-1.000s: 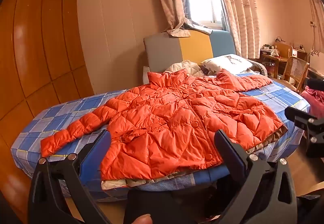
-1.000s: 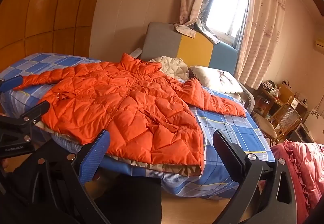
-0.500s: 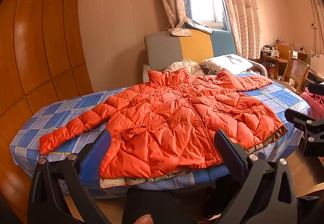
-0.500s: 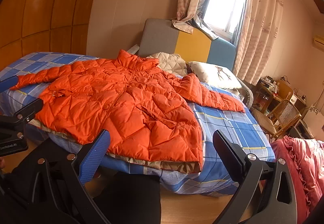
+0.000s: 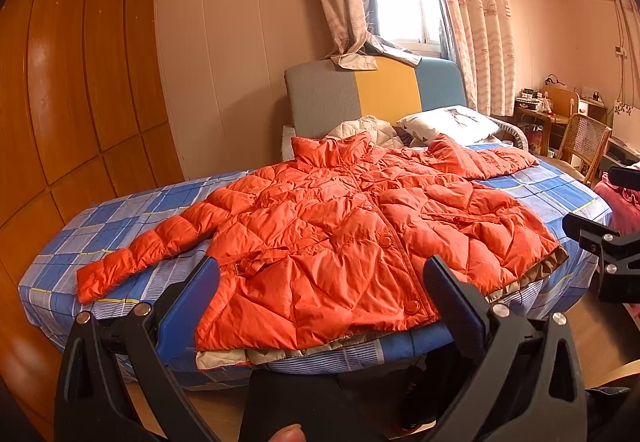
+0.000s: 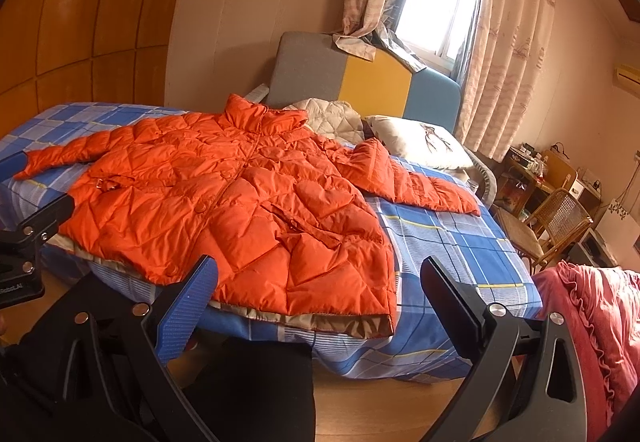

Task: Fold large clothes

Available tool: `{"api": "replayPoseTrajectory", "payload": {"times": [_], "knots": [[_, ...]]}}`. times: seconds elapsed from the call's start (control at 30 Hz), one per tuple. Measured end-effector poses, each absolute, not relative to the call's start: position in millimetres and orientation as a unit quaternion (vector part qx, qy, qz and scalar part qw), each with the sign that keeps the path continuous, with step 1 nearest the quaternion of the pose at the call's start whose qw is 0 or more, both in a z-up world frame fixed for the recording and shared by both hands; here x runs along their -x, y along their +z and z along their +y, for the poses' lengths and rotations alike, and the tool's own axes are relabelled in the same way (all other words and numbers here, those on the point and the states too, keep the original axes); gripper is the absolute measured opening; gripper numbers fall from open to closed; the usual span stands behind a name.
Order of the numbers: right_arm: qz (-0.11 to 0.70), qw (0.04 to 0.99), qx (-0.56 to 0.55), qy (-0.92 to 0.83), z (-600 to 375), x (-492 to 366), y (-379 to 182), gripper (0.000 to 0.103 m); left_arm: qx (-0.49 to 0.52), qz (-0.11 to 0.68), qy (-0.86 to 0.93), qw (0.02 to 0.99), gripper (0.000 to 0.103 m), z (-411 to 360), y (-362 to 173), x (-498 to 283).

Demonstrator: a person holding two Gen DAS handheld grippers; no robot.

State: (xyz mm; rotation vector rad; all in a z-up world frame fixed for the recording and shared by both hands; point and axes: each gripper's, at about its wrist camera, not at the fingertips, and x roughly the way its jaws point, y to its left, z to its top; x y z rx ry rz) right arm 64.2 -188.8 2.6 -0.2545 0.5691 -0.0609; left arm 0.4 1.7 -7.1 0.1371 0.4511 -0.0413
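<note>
A bed (image 5: 120,210) in blue check sheets fills the middle of both views, and on it the orange quilted jacket (image 5: 360,226) lies spread flat, front up and buttoned, collar toward the headboard at upper centre, one sleeve (image 5: 152,250) stretched to the left of the frame and the other sleeve (image 6: 412,182) angled off to the right. Folding looks not yet begun, so the next move probably calls for taking a sleeve cuff and carrying it across the chest. The left gripper (image 5: 320,286) and right gripper (image 6: 316,282) both hang at the bottom of their frames before the hem, fingers spread wide and holding nothing.
</note>
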Motion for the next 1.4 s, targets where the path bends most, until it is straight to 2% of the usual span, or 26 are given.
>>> {"api": "replayPoseTrajectory", "payload": {"times": [0.7, 1.03, 1.13, 1.27, 1.4], "knots": [[0.283, 0.951, 0.122, -0.031, -192, -66, 0, 0.1, -0.061, 0.228, -0.02, 0.972, 0.101, 4, -6, -2], [0.321, 0.941, 0.096, -0.048, -214, -83, -16, 0.1, -0.015, 0.269, -0.022, 0.963, 0.101, 26, -26, -24], [0.342, 0.935, 0.073, -0.056, -229, -93, -25, 0.1, -0.001, 0.286, -0.018, 0.958, 0.101, 32, -31, -39], [0.368, 0.926, -0.003, -0.084, -271, -114, -31, 0.1, 0.029, 0.332, -0.039, 0.942, 0.101, 35, -38, -78], [0.372, 0.916, -0.074, -0.128, -325, -147, -33, 0.1, 0.025, 0.345, -0.055, 0.937, 0.101, 28, -41, -115]]}}
